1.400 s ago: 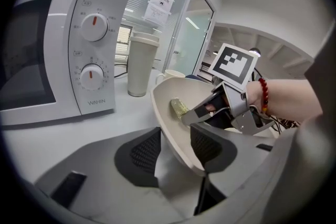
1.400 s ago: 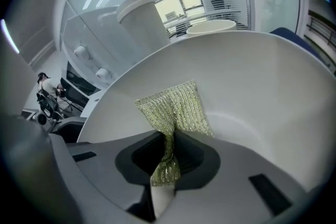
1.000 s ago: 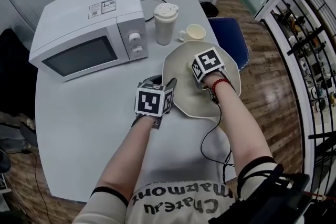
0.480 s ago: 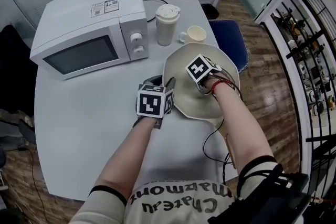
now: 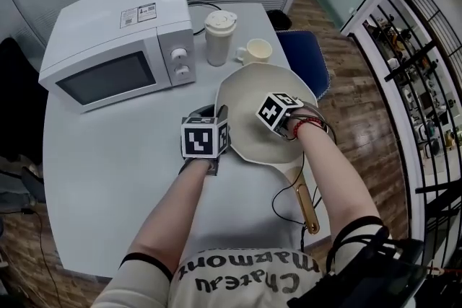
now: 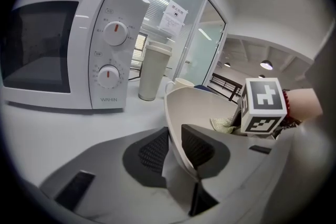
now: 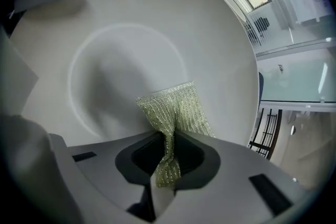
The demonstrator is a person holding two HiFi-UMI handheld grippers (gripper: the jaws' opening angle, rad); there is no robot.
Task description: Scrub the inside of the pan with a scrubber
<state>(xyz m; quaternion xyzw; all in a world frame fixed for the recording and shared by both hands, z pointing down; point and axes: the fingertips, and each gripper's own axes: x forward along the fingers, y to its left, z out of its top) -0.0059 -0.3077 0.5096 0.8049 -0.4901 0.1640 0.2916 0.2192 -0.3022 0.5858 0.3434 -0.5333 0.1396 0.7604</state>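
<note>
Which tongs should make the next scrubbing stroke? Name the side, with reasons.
Right. The right tongs grip the scrubber inside the pan; the left tongs have just been closing on its rim, steadying it.

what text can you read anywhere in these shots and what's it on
"WAHIN": front of the microwave, under the dials.
"Chateau Marmont": the person's shirt, upside down in the head view.
Stickers on the microwave's top: too small to read.
Sheet on the glass wall: blurred.

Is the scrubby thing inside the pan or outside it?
Inside. The scrubber, pinched in the right gripper, sits over the pale inner floor of the pan.
</note>
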